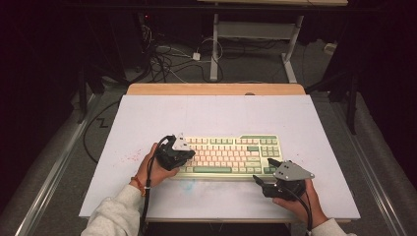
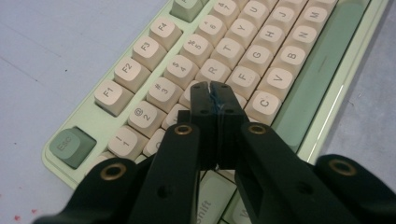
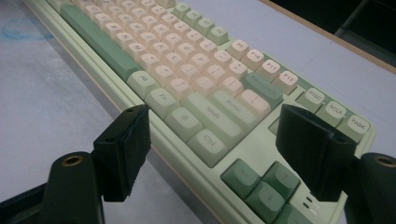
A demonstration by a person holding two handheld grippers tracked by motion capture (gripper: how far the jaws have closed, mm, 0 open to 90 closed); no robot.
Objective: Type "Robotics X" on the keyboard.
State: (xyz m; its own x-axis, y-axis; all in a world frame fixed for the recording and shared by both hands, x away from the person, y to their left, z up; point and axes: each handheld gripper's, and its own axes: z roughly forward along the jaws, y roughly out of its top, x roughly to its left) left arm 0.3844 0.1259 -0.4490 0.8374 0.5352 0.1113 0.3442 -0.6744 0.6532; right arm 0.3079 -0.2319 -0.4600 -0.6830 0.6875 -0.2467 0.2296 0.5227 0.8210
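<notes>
Dark floor with tangled cables is seen across the top of the high view, and below it a white-topped table (image 1: 147,118) takes up the middle of the frame. Lower centre on that table lies a green and cream keyboard (image 1: 226,155), long side toward the person.

At the keyboard's left end, left of centre in the high view, the left tool (image 1: 183,156) is held over the keys. In the left gripper view its jaws are pressed together with nothing between them, and the joined tips (image 2: 212,91) are poised over the cream letter keys near the middle of the frame, about where the D key would be; whether a key is actually touched cannot be told from this angle.

At the lower right of the high view the right tool (image 1: 259,181) is held beside the keyboard's right front corner. In the right gripper view its jaws stand spread wide, with the Ctrl key (image 3: 208,140) and arrow keys (image 3: 261,184) seen between them.

Key pressing with the closed left tool is judged to be the step in hand. A short, straight push down on one keycap is called for next, centred so that neighbouring keys are spared.
</notes>
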